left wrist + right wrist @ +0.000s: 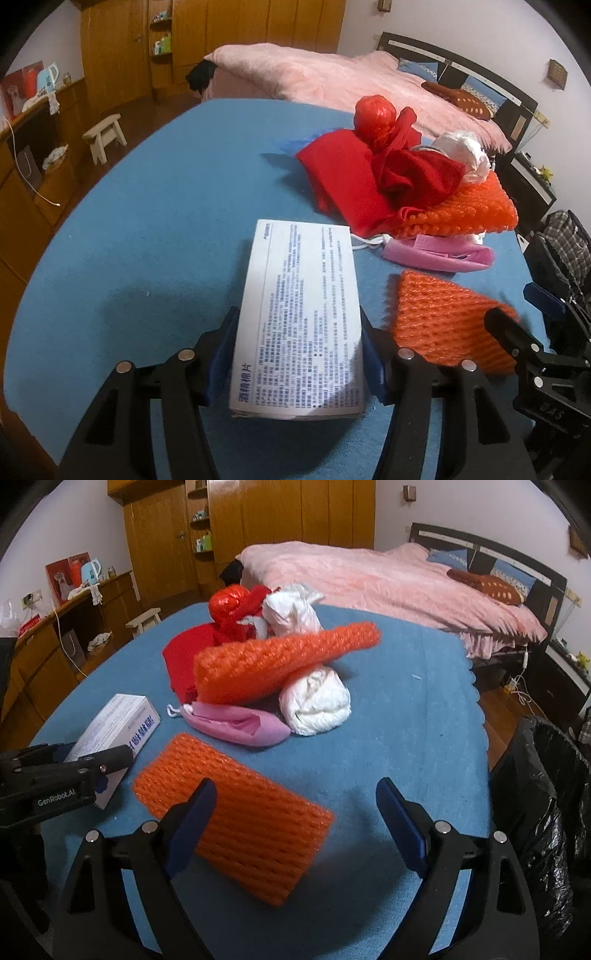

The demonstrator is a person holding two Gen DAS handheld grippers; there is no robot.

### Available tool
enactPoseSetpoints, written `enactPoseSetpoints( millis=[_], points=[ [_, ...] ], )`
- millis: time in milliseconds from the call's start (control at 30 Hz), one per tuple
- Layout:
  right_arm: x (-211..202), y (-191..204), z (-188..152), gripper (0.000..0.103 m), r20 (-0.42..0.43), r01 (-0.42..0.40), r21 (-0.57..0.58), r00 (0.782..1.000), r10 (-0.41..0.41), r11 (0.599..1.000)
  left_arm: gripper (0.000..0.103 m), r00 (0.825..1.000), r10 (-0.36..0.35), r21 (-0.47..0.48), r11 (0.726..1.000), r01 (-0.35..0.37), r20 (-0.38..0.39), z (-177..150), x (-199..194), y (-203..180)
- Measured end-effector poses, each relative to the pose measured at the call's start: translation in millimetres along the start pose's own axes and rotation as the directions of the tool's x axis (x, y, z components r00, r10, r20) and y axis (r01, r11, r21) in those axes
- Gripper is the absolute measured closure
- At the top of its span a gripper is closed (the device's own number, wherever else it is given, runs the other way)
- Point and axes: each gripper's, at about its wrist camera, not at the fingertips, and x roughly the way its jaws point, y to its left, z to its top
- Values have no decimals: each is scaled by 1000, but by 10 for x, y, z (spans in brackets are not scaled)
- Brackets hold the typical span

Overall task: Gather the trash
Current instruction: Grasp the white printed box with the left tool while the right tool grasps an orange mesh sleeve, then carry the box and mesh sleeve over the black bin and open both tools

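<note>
Trash pile [266, 664] mid-table; left tongs [299, 365] clamp box [299, 314], right tongs [295, 827] spread.

So on the bench: two orange foam nets [236, 827] [266, 661], one white printed box [299, 317], one pink pouch [240, 725], two white wads [316, 701] [291, 611], plus one black trash bag [546, 794].

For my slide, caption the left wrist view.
Left gripper shut on a white printed box beside orange foam netting on the blue table.
</note>
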Motion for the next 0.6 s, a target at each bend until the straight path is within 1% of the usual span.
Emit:
enactPoseSetpoints(
  millis=[33,100,167,300,367,400,433,467,533,600],
  points=[
    [7,13,-7,18,-5,-4,-4,1000,4,1000,44,1000,5,11,1000,-5,1,1,2,-14],
    [38,49,-27,25,-26,-22,-20,999,22,1000,48,1000,7,16,1000,-7,8,-23,-9,-23],
    [80,70,-47,36,-53,-43,-31,998,41,999,48,1000,4,6,1000,-4,10,-31,-14,-11],
    [78,89,-50,48,-62,-76,-35,995,74,996,48,1000,1,-5,1000,-1,17,-43,-17,3],
    [72,62,-61,64,-64,-106,-31,992,104,994,48,1000,7,-5,1000,-6,18,-43,-18,-4],
    [64,62,-67,68,-67,-131,-28,989,129,991,48,1000,8,-7,1000,-7,18,-46,-23,-9],
    [58,62,-69,74,-68,-141,-26,988,139,990,48,1000,5,-10,1000,-5,18,-45,-30,-7],
    [50,55,-69,79,-68,-148,-25,987,146,989,48,1000,3,-14,1000,-2,20,-42,-44,-14],
    [16,46,-66,82,-62,-166,-24,984,165,986,48,1000,3,-10,1000,-3,28,-40,-80,-30],
    [-43,7,-45,83,-45,-171,-19,984,170,985,48,999,1,-7,1000,-1,37,-21,-122,-56]
  ],
)
